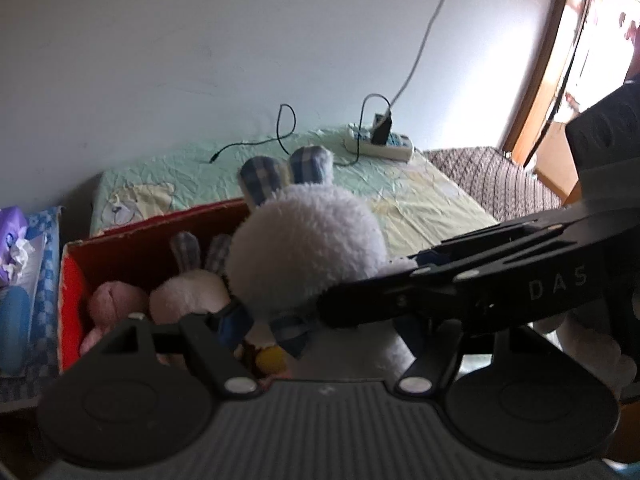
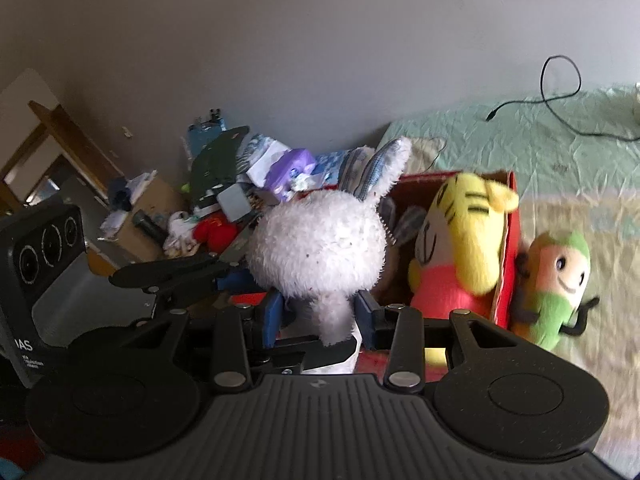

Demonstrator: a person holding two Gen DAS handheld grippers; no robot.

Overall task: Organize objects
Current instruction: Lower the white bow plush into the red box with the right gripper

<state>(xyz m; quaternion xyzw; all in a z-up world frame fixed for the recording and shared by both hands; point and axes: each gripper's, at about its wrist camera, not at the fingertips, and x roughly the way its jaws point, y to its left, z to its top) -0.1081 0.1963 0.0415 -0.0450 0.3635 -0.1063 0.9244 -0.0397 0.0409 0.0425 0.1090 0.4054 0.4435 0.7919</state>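
Clamping one white plush rabbit [image 2: 318, 244], both tongs [image 2: 320, 312] [image 1: 316, 320]; red box [image 1: 70, 276] holds two more.

The white rabbit toy [image 1: 304, 248] hides its face (only its back shows); box [image 1: 70, 280] contents half-covered.

The white rabbit [image 2: 316, 248] is fuzzy, nubbly plush, its ears lined in checked cloth. The red box [image 1: 70, 280] looks like matt cardboard (edges worn). The bedsheet [image 1: 420, 196] is crinkled thin fabric. Both grippers' bodies are matt black plastic.
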